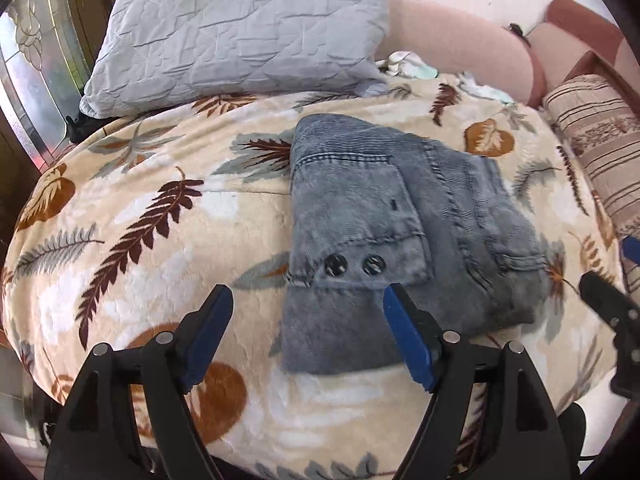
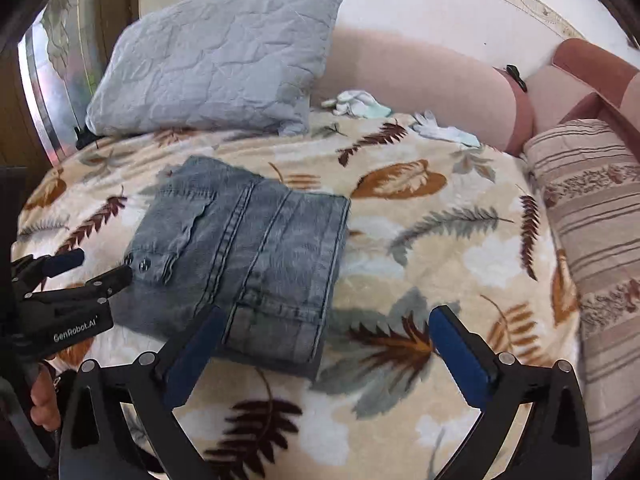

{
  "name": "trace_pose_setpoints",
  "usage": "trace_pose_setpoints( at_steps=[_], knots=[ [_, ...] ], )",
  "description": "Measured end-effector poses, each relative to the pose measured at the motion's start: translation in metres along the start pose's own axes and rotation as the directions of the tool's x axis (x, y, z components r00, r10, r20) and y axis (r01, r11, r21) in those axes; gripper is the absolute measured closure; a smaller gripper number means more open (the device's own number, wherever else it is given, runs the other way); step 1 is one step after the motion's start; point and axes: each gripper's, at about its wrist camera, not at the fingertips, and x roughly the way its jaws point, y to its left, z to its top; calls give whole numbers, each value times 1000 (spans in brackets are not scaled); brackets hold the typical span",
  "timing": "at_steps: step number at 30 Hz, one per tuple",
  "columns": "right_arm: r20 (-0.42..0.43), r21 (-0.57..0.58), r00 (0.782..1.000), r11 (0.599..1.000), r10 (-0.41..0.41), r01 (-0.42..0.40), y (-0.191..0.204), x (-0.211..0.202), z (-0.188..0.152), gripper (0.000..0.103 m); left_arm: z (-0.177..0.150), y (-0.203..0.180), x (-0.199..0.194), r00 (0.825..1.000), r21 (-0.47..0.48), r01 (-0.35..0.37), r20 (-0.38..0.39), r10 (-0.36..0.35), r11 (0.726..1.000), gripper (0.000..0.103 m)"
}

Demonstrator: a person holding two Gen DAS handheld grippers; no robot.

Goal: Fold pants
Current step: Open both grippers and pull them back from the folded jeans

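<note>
The grey-blue denim pants (image 1: 384,232) lie folded into a compact rectangle on the leaf-patterned blanket (image 1: 140,216); a pocket flap with two dark buttons faces up. They also show in the right wrist view (image 2: 248,256). My left gripper (image 1: 308,300) is open and empty, just short of the pants' near edge. My right gripper (image 2: 324,320) is open and empty, over the pants' near right corner. The left gripper also shows at the left of the right wrist view (image 2: 102,266), and the right gripper at the right edge of the left wrist view (image 1: 608,276).
A grey quilted pillow (image 1: 240,32) stands at the back of the bed. A striped bolster (image 2: 592,216) lies along the right side. Small white and mint cloths (image 2: 360,104) lie by the pink headboard (image 2: 420,76). A window (image 1: 36,72) is at the left.
</note>
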Motion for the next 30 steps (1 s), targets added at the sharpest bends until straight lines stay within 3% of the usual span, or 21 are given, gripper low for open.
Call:
trace_pose_setpoints(
  at_steps=[8,20,25,30],
  knots=[
    [41,48,999,998,35,-37,-12,-26,-24,0,-22,-12,-23,999,30,11,33,-12,1000,24],
    [103,98,995,995,-12,2,-51,-56,-64,0,-36,-47,-52,994,117,-69,94,58,991,24],
    [90,153,996,988,-15,1,-68,-58,-77,0,-38,-54,-53,997,136,-37,75,27,990,24],
    [69,171,997,985,-17,5,-72,-55,-83,0,-37,-55,-57,993,129,106,34,-112,986,24]
  ],
)
